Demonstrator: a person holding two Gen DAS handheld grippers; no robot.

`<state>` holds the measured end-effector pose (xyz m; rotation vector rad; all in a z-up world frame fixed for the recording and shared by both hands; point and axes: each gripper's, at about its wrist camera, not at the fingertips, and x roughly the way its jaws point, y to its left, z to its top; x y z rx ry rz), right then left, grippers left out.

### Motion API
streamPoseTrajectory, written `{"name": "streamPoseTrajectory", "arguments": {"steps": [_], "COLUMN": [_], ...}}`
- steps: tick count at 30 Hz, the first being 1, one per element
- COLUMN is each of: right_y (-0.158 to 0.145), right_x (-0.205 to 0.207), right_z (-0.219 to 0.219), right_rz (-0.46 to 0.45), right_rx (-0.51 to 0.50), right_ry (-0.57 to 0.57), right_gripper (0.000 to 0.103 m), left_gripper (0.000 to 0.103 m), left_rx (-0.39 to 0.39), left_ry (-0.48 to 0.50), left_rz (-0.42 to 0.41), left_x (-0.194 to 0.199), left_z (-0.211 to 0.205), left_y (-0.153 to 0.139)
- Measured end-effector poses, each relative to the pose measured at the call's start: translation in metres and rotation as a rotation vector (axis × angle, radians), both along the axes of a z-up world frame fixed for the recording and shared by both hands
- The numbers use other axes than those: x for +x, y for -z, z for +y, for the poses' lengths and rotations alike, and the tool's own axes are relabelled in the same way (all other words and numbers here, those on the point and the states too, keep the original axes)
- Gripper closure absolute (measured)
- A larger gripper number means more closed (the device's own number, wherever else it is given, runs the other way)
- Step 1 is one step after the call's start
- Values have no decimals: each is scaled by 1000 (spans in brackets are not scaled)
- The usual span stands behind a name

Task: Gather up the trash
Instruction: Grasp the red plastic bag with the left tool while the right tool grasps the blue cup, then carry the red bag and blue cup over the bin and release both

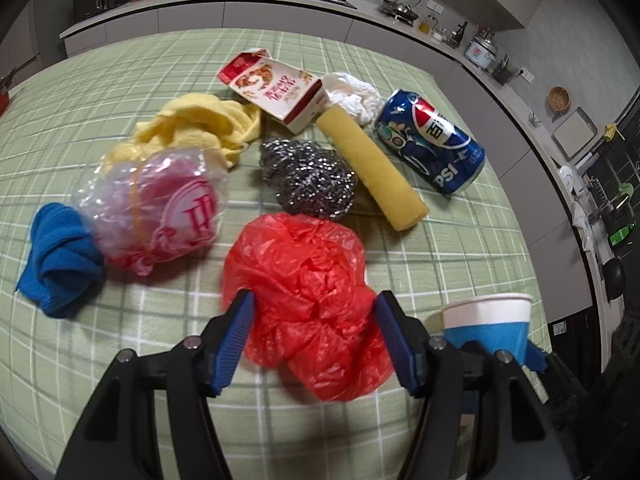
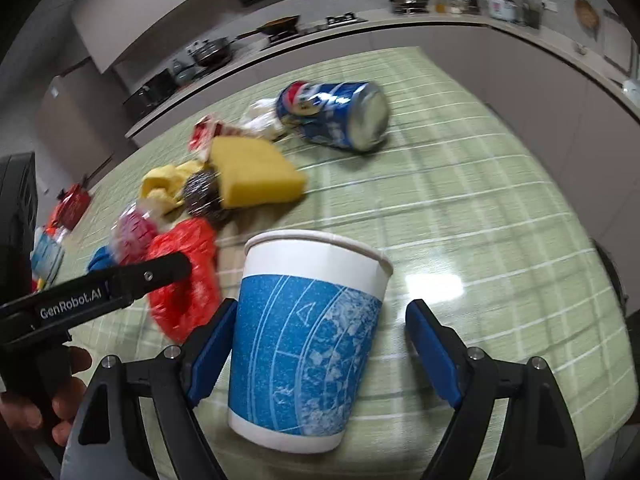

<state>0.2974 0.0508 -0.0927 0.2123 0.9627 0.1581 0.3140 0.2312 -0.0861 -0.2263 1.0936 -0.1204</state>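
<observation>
A crumpled red plastic bag (image 1: 304, 280) lies on the green checked tablecloth (image 1: 120, 360). My left gripper (image 1: 314, 300) is open and straddles it, one blue pad at each side of the bag. In the right wrist view, my right gripper (image 2: 323, 308) is open around a white and blue paper cup (image 2: 308, 340). Its left pad is at the cup's wall, while a gap shows at the right pad. The cup (image 1: 488, 320) also appears at the lower right of the left wrist view.
Behind the bag lie a steel scourer (image 1: 308, 180), a yellow sponge (image 1: 372, 168), a Pepsi can (image 1: 432, 144), a red and white carton (image 1: 276, 88), a yellow cloth (image 1: 196, 128), a pink plastic wrapper (image 1: 160, 208) and a blue cloth (image 1: 60, 264). Kitchen counters (image 1: 280, 4) ring the table.
</observation>
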Motion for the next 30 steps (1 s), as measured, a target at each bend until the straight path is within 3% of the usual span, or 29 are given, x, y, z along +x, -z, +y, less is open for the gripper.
{"name": "streamPoseTrajectory", "arguments": {"steps": [9, 15, 16, 17, 20, 30], "right_y": [9, 10, 10, 10, 10, -9], "right_x": [4, 6, 6, 6, 5, -4], "right_z": [-5, -1, -1, 0, 3, -7], "right_rz": [47, 39, 37, 35, 30, -16], "right_rx": [27, 17, 10, 10, 12, 57], "right_ry": [23, 17, 14, 8, -4, 24], "right_gripper": [17, 20, 32, 34, 36, 39], "left_gripper": [36, 37, 42, 50, 58, 62], "left_rx": [42, 67, 70, 70, 28, -38], "left_ry": [13, 37, 37, 36, 31, 69], "left_rz": [14, -23, -30, -39, -52, -158], "left_x": [10, 6, 5, 4, 0, -27], "left_z": [-6, -7, -6, -5, 2, 17], "left_y": [12, 13, 13, 13, 12, -25]}}
